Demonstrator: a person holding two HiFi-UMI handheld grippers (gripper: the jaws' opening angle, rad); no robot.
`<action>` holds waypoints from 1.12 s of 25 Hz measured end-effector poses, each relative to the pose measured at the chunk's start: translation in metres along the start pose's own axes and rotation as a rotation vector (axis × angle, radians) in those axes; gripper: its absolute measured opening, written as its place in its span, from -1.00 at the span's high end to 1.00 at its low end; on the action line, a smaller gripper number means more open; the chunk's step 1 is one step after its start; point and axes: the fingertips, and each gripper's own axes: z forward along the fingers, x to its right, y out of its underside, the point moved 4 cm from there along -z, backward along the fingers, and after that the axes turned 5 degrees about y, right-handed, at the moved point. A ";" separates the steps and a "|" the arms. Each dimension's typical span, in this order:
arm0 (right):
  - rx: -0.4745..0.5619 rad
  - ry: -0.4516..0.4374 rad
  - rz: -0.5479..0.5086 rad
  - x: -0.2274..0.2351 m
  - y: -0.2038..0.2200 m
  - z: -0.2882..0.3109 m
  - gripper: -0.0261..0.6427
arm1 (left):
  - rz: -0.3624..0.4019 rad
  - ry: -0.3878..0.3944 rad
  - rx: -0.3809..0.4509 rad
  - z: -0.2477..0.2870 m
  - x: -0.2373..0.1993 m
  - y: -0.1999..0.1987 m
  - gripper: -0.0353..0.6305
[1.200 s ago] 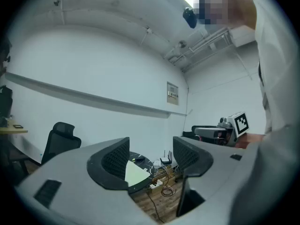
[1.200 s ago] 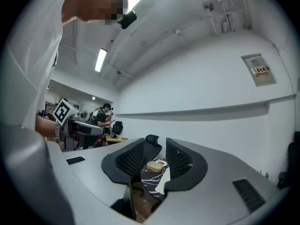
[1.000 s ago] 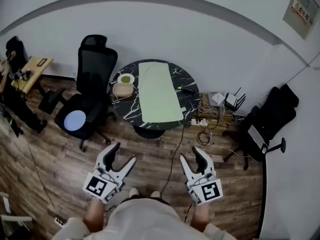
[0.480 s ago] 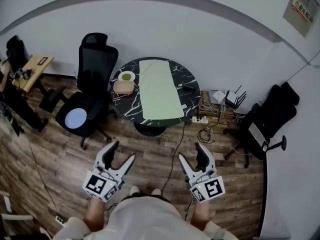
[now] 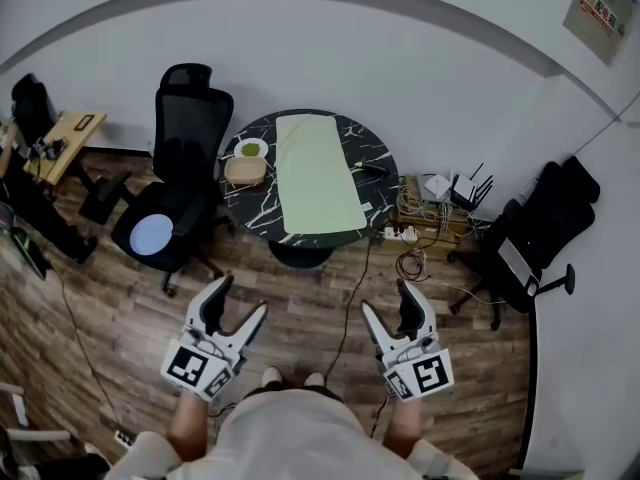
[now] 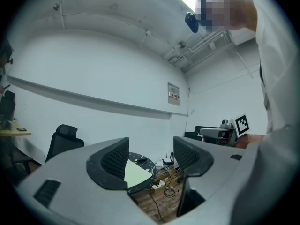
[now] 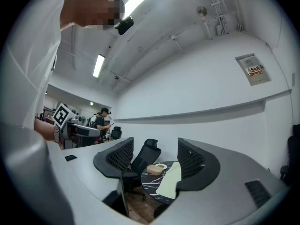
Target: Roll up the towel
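My left gripper [image 5: 240, 298] hangs open and empty over the wood floor [image 5: 310, 303]. Well beyond both grippers, one pale green towel [image 5: 318, 173] lies flat and unrolled on the round black table [image 5: 378, 180], flanked by two black seats, the left chair [image 5: 185, 158] and the right chair [image 5: 540, 233]. My right gripper [image 5: 387, 300] has just been opening its jaws, with nothing between them. The print on the wall sign [image 5: 603, 8] is too small to read.

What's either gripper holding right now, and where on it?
Nothing: the left gripper and right gripper are both open and empty; the right's jaws have just been opening. The towel lies flat on the table, untouched.
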 end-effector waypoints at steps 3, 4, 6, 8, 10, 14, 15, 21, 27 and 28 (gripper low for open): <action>-0.009 0.004 -0.002 0.003 0.002 -0.003 0.14 | -0.001 -0.008 -0.014 0.001 0.002 0.003 0.06; -0.009 0.006 -0.003 0.005 0.002 -0.003 0.14 | 0.000 -0.013 -0.018 0.002 0.002 0.004 0.05; -0.007 0.012 -0.009 0.008 0.002 -0.004 0.12 | 0.004 -0.020 -0.020 0.006 0.003 0.006 0.02; -0.008 0.013 -0.013 0.011 0.004 -0.006 0.11 | 0.005 -0.023 -0.021 0.008 0.005 0.007 0.02; -0.015 0.005 -0.011 0.012 0.008 -0.007 0.11 | -0.001 -0.025 -0.028 0.009 0.008 0.010 0.01; -0.034 -0.028 -0.030 0.017 0.013 -0.004 0.12 | 0.000 -0.026 -0.045 0.016 0.010 0.016 0.02; -0.035 -0.032 -0.039 0.019 0.013 -0.003 0.12 | 0.002 -0.028 -0.047 0.019 0.011 0.016 0.02; -0.029 -0.047 -0.043 0.042 0.018 -0.002 0.12 | -0.006 -0.052 -0.068 0.040 0.013 0.026 0.02; -0.020 -0.081 0.019 0.067 0.032 0.001 0.12 | 0.009 -0.093 -0.091 0.060 0.009 0.034 0.02; -0.023 -0.078 0.025 0.072 0.034 0.005 0.12 | 0.011 -0.097 -0.090 0.064 0.007 0.034 0.02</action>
